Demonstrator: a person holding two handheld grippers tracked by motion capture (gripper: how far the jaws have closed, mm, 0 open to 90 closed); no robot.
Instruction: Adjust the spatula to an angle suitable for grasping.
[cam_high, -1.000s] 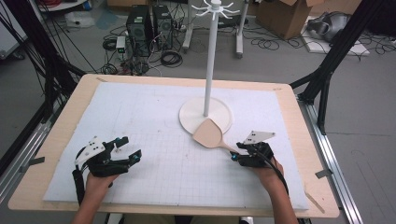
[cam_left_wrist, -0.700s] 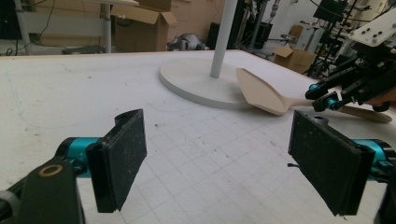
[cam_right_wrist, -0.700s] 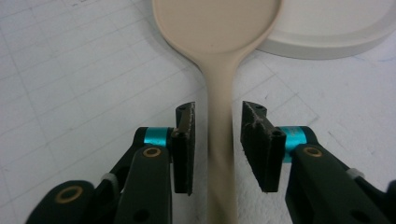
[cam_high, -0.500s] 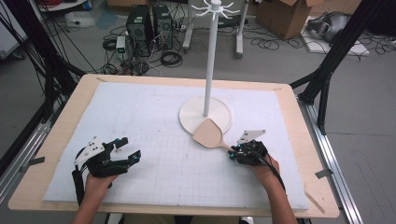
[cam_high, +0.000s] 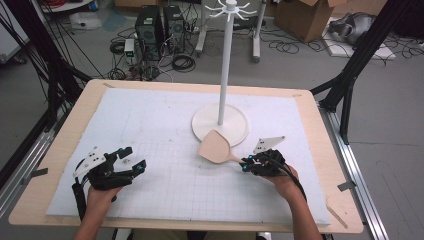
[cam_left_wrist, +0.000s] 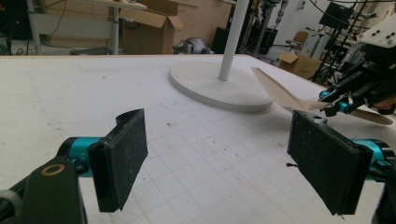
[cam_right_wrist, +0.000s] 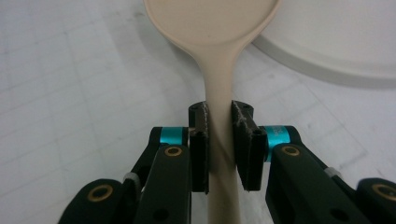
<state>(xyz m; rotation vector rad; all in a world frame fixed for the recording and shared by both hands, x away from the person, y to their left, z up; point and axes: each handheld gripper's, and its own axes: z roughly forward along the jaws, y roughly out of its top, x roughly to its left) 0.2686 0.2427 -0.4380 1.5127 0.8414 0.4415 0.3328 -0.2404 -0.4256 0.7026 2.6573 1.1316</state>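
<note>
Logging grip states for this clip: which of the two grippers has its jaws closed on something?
The right gripper: it clamps the wooden spatula by the handle. The left gripper stands wide open, holding nothing.

Your widest open stretch is the gridded mat (cam_high: 165, 130) across the left and middle of the worktop (cam_high: 345, 200). Straight ahead stands the white stand (cam_high: 220, 65), its round base (cam_high: 235, 120) touching the wooden spatula (cam_high: 215, 147), so passage there is blocked.

Grey floor (cam_high: 300, 65) strewn with cables (cam_high: 182, 62), cardboard boxes (cam_high: 305, 17) behind.
</note>
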